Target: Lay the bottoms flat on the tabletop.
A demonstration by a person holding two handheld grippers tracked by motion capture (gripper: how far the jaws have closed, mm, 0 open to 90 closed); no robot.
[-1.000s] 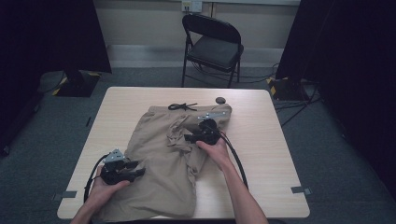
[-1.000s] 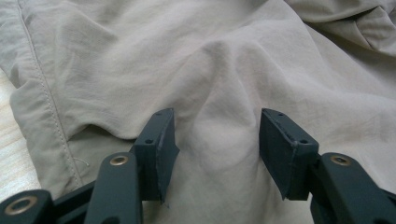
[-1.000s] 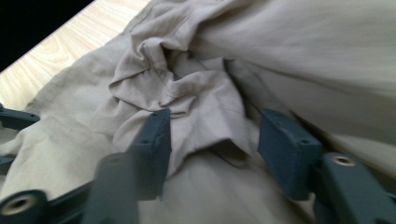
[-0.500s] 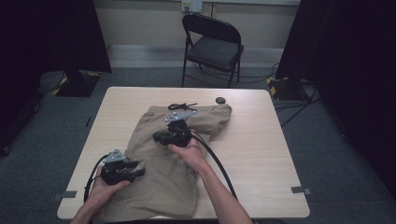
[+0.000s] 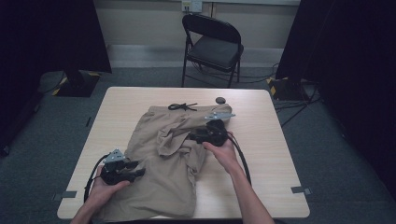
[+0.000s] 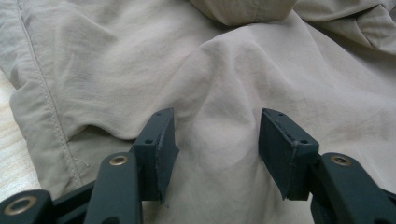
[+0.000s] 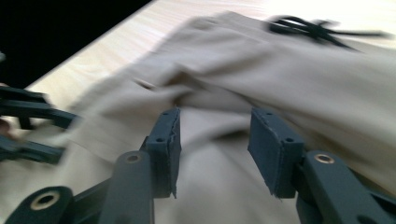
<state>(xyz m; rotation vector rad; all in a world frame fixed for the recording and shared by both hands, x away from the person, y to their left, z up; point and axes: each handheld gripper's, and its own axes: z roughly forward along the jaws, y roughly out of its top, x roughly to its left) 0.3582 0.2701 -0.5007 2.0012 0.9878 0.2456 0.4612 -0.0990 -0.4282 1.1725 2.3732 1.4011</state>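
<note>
Khaki trousers, crumpled and partly folded, lie at centre frame on the pale wooden table. Left gripper and right gripper both part-open over fabric; right jaws just opened, gripping nothing. Grey carpet, folding chair behind.

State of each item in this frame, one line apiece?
Khaki trousers: rumpled, lying flat on the table.
Black drawstring: loose, at the waistband.
Left tongs: open, fabric bunched between the jaws.
Right tongs: just opened, over the fabric.
Folding chair: unfolded.
</note>
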